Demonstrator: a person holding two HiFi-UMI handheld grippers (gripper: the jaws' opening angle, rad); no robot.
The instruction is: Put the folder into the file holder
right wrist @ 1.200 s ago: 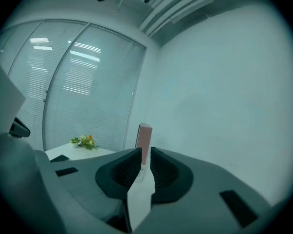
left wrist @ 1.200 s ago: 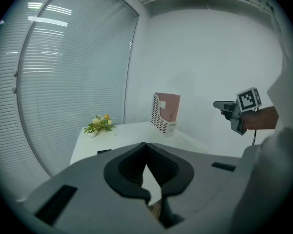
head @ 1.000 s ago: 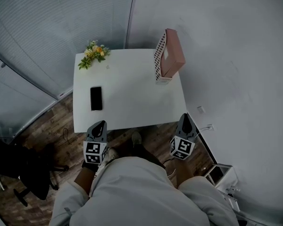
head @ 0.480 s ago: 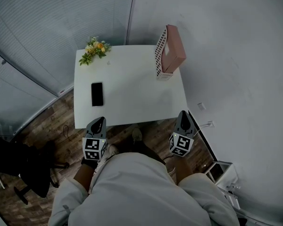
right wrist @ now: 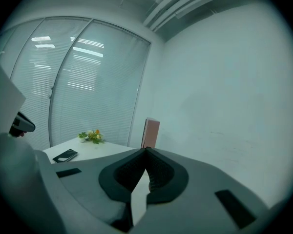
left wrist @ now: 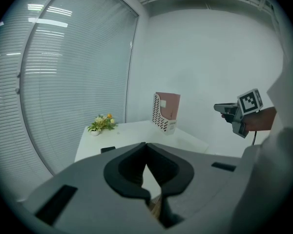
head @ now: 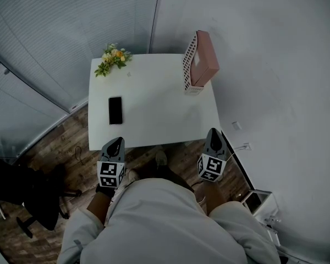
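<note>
A pink folder (head: 205, 59) stands upright inside the white perforated file holder (head: 187, 65) at the far right of the white table (head: 154, 120). The left gripper view shows the folder (left wrist: 170, 106) in the holder (left wrist: 158, 115) well ahead. The right gripper view shows the folder (right wrist: 151, 133) edge-on. My left gripper (head: 114, 144) hangs off the table's near edge at the left, jaws shut and empty. My right gripper (head: 213, 132) is off the near right corner, also shut with nothing in it. Both are far from the holder.
A black phone (head: 115, 110) lies on the left half of the table. A small flower pot (head: 113, 59) sits at the far left corner. A grey wall runs along the right, glass with blinds behind. A dark chair (head: 27, 202) stands at lower left on the wood floor.
The head view has shifted slightly, so the table sits a little further right. Both grippers stay shut at the table's near edge.
</note>
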